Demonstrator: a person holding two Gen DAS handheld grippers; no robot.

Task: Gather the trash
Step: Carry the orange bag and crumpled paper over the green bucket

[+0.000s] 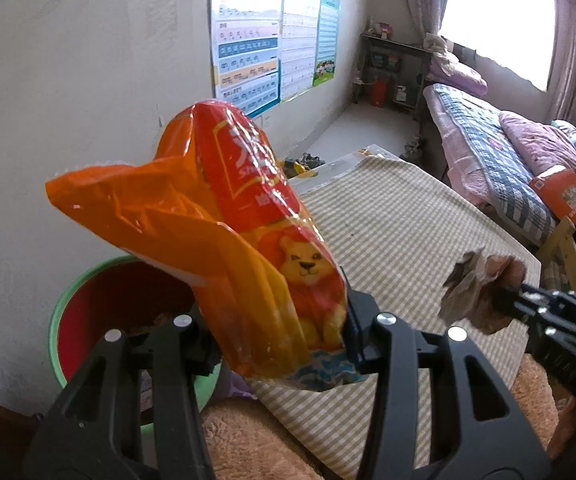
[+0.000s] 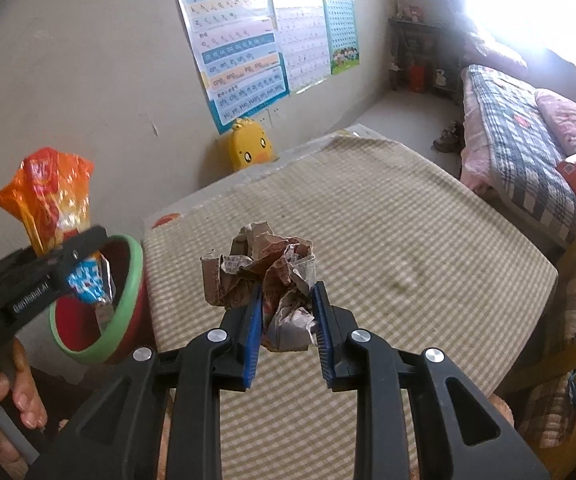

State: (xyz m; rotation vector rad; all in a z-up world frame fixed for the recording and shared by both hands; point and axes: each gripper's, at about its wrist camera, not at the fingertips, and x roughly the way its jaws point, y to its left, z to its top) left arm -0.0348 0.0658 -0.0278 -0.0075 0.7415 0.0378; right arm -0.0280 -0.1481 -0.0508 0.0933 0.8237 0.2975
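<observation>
A bedroom, with a checked-cloth table in front. The right gripper is clamped on a crumpled paper wad above the cloth; the left gripper grips an orange snack bag over the green-rimmed red bin; posters hang on the wall beyond

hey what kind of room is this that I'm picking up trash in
Most likely a home bedroom, probably shared with a child. A bed with plaid bedding and pink quilts sits under the window, children's learning posters hang on the wall, and a yellow duck-shaped item stands against it.
</observation>
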